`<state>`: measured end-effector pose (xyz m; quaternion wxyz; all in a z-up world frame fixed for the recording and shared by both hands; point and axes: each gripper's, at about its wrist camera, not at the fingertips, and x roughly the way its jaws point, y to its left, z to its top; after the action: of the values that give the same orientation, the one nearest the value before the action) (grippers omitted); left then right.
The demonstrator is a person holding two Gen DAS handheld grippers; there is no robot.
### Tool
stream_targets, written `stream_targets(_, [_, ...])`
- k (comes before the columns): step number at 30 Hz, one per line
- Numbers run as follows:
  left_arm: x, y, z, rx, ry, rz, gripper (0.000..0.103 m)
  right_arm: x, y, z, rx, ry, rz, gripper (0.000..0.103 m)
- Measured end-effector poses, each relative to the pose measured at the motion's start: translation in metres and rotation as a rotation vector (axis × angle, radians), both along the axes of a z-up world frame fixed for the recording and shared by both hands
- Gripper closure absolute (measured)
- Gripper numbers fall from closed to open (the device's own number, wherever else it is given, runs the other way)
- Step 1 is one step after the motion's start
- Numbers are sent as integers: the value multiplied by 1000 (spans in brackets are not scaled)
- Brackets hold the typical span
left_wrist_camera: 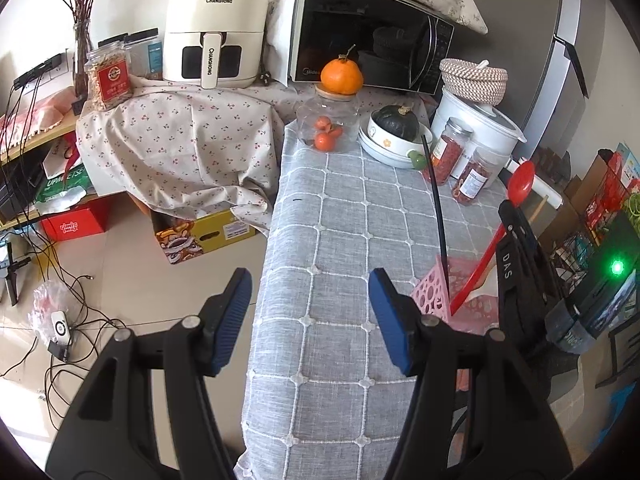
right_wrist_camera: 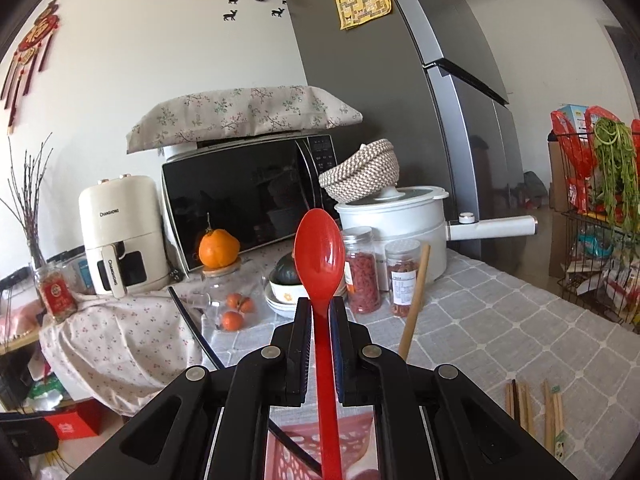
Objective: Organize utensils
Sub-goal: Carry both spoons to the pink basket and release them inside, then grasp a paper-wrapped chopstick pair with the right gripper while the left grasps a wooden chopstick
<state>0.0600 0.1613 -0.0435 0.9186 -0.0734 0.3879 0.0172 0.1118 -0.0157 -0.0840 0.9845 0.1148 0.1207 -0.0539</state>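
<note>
Looking along the left gripper (left_wrist_camera: 310,322), the two blue pads (left_wrist_camera: 234,312) stand wide apart with nothing between them, hovering over the near edge of the grey checked cloth (left_wrist_camera: 340,220). To its right sits a pink holder (left_wrist_camera: 434,294) with round holes in its wall; a black chopstick (left_wrist_camera: 436,216) stands in it, leaning away toward the bowls. A red spoon (left_wrist_camera: 520,188) slants over the holder, handle tip down inside it, bowl end up, clamped partway along by the right gripper (left_wrist_camera: 510,232). Farther back stand a glass jar (left_wrist_camera: 328,124) with an orange (left_wrist_camera: 342,76) on its lid, stacked bowls holding a dark squash (left_wrist_camera: 398,120), two spice jars (left_wrist_camera: 450,150), a white pot (left_wrist_camera: 476,124), a microwave (left_wrist_camera: 368,32) and an air fryer (left_wrist_camera: 214,28).

From the right wrist view, the right gripper (right_wrist_camera: 320,312) is closed on the spoon (right_wrist_camera: 319,248), whose handle runs straight down between the fingers (right_wrist_camera: 300,340) to the holder (right_wrist_camera: 320,452) seen below. The black chopstick (right_wrist_camera: 196,332) crosses at the left, and a wooden stick (right_wrist_camera: 416,300) rises just right of the gripper. More wooden chopsticks (right_wrist_camera: 536,412) lie flat on the cloth (right_wrist_camera: 500,320) at the right.
</note>
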Motion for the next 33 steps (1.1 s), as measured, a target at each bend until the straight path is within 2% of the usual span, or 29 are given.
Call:
stream_targets(3, [2,-3,-5,24,16,-7,41,-7,-2,-6,5,33,16,90])
stream_targets(4, [2,-3,-6,25,23,-6,41,-10,-3,-6,10,42,24,85])
stream_targets(6, [3,-2,-10,20,38,-2,41,-15,-6,-2,19,47,42,80])
stream_targets(12, [5,-10,-19,-8,83,-29,39,-30,-33,34,-7,16,93,62])
stream_targets(13, [5,-15,-19,-7,87,-39,36,-32,-40,40,-11,14,101,57])
stream_targets(17, [3,-35,-20,11,87,-83,25,-35,-73,57,-9,53,120,47])
stream_targets(22, [4,-68,-26,27,113,-159,20,-35,-126,62,14,175,117,34])
stream_targets(33, [10,-130,-47,69,186,-274,20,-27,-217,15,63,506,60,28])
